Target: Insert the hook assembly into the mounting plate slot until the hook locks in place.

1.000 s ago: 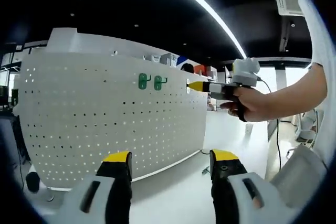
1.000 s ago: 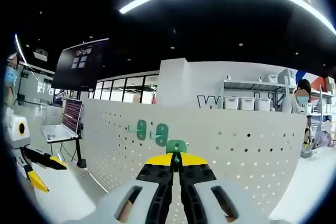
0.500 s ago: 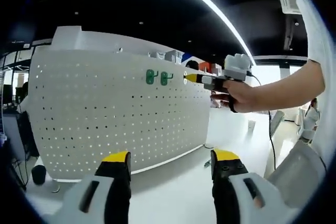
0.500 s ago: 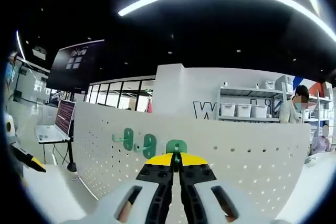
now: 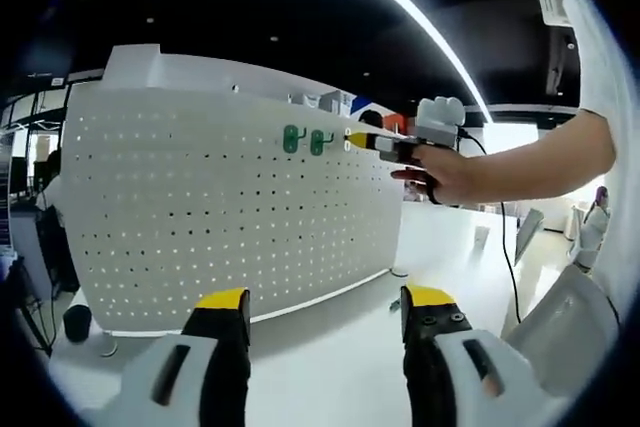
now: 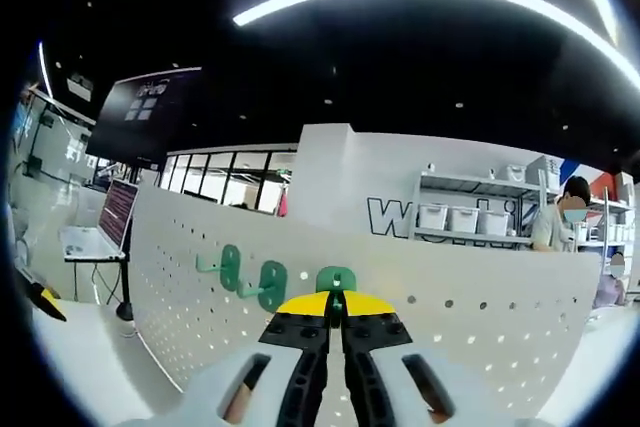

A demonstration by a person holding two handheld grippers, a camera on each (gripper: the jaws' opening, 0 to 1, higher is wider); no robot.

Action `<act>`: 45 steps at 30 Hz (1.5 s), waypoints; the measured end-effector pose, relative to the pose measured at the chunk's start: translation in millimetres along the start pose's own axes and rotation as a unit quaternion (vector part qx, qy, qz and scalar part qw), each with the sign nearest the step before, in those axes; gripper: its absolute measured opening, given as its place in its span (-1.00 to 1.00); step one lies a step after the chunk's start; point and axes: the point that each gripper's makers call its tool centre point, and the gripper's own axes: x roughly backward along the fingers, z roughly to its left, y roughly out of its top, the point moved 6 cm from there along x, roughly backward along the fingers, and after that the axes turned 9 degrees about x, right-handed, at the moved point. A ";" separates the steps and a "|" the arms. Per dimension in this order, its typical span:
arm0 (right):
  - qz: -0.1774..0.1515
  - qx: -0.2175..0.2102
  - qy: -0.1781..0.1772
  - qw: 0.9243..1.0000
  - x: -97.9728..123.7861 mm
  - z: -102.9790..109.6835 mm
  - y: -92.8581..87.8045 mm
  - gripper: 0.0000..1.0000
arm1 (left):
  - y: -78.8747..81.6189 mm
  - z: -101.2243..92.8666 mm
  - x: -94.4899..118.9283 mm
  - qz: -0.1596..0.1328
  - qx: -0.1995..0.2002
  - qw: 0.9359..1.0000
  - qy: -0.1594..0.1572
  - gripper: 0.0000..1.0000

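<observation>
**Third green hook held at the pegboard**

The tall white perforated mounting plate (image 5: 230,207) stands upright on the white tabletop (image 5: 330,347). In the left gripper view, the left gripper (image 5: 325,312) hovers low in front of it, its yellow-tipped jaws spread apart and empty. The right gripper (image 6: 336,309), gripped by a person's hand (image 5: 440,172), has its jaws closed on a small green plastic hook assembly (image 6: 336,279), pressed against the plate just beside two green hooks (image 6: 250,277) already hanging in the top rows.
</observation>
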 end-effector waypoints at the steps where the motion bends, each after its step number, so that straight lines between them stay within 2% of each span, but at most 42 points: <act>1: 0.000 -0.001 0.000 1.000 -0.8 0.0 -0.3 -0.98 | -0.5 0.6 0.3 0.001 0.000 1.000 0.001 0.25; 15: 0.010 -0.005 -0.004 1.000 -9.1 2.1 -6.5 -0.98 | 0.0 5.0 -0.3 0.007 -0.005 1.000 0.007 0.25; 21: 0.018 -0.010 -0.024 0.999 -10.5 4.6 -7.4 -0.98 | 0.5 5.6 -1.6 0.007 -0.005 1.000 0.006 0.24; 24: 0.025 0.005 -0.039 0.999 -11.8 7.1 -7.2 -0.97 | -0.5 6.1 -2.0 0.008 -0.004 1.000 0.005 0.24; 26: 0.027 -0.017 -0.060 0.998 -12.2 8.6 -8.0 -0.97 | -0.9 5.2 -2.1 0.009 -0.001 1.000 0.004 0.24; 28: 0.029 -0.009 -0.070 0.997 -12.9 10.6 -7.5 -0.97 | -1.4 4.6 -2.4 0.009 -0.001 1.000 0.003 0.24; 33: 0.041 -0.028 -0.091 0.995 -13.9 11.7 -6.1 -0.97 | -1.2 4.7 -1.9 0.008 -0.002 1.000 0.002 0.23; 41: 0.051 -0.029 -0.105 0.993 -14.4 13.8 -6.1 -0.97 | -0.8 4.9 -0.2 0.004 0.001 1.000 0.005 0.22; 45: 0.052 -0.022 -0.099 0.994 -14.1 13.0 -6.6 -0.97 | -1.6 6.0 0.3 0.004 0.005 1.000 0.007 0.22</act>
